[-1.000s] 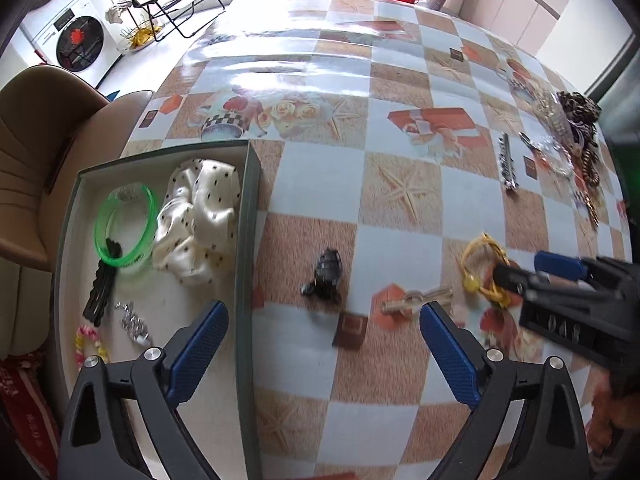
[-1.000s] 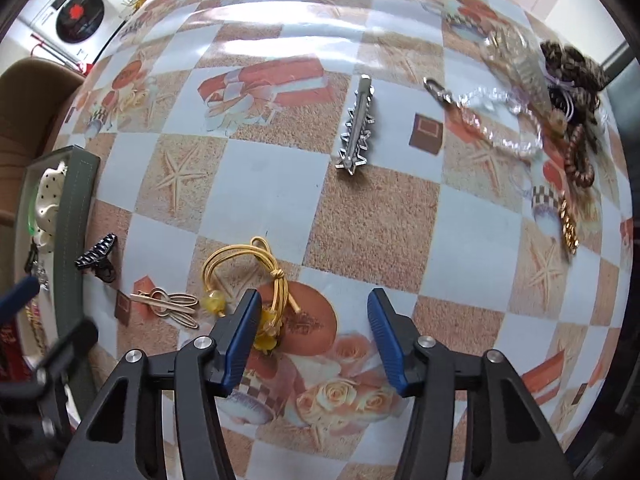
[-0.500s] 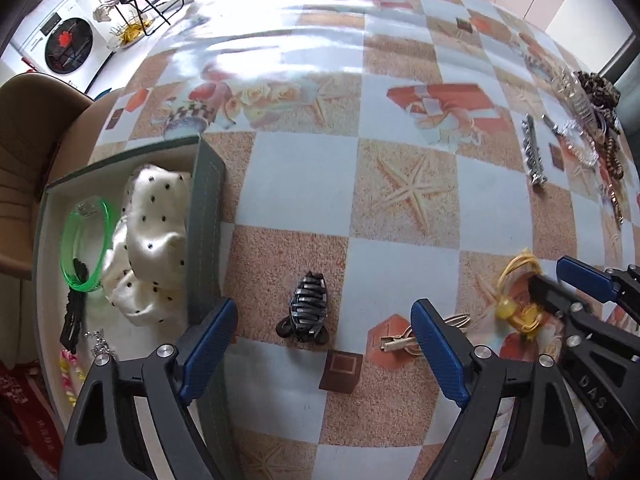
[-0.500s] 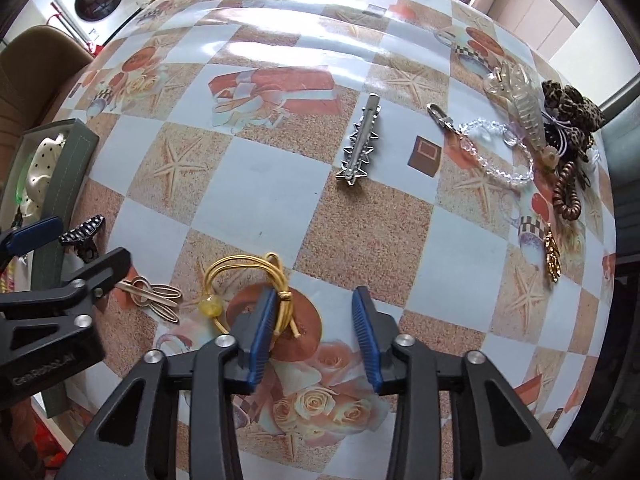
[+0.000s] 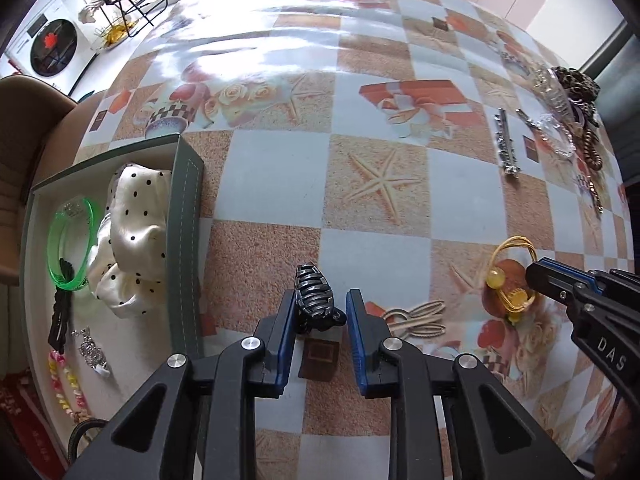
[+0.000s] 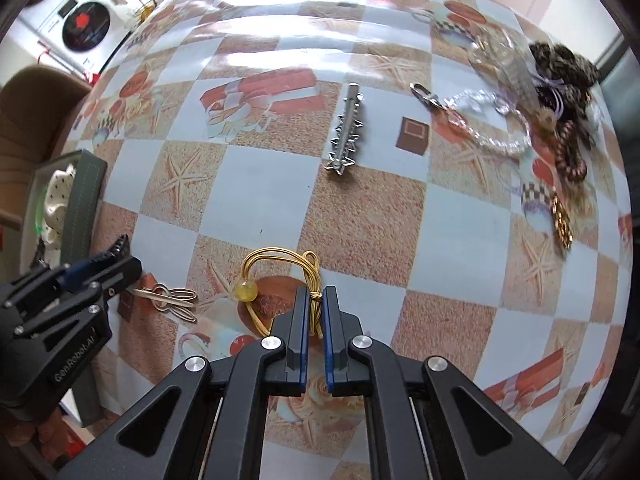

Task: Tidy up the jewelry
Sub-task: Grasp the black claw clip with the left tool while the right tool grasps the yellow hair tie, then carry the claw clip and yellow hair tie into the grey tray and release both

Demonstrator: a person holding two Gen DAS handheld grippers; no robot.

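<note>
My left gripper [image 5: 320, 306] has closed around a black claw hair clip [image 5: 314, 296] that rests on the table just right of the grey-green box [image 5: 185, 240]. The left pad touches the clip; a small gap shows at the right pad. My right gripper [image 6: 315, 304] is shut on the yellow elastic hair tie [image 6: 276, 264] with a yellow bead, at its knot, still on the table. The hair tie also shows in the left wrist view [image 5: 508, 276]. The box holds a dotted white scrunchie [image 5: 132, 236], a green bangle [image 5: 70, 252] and small pieces.
A beige hairpin [image 6: 168, 298] lies between the two grippers. A silver barrette [image 6: 346, 132] lies mid-table. A heap of chains, a clear bead bracelet [image 6: 496, 128] and leopard scrunchies [image 6: 560, 68] sits at the far right edge. A brown chair [image 5: 24, 128] stands left.
Both grippers have narrowed from wide open. The left moved forward and closed around the claw clip. The right closed on the yellow hair tie's knot.
</note>
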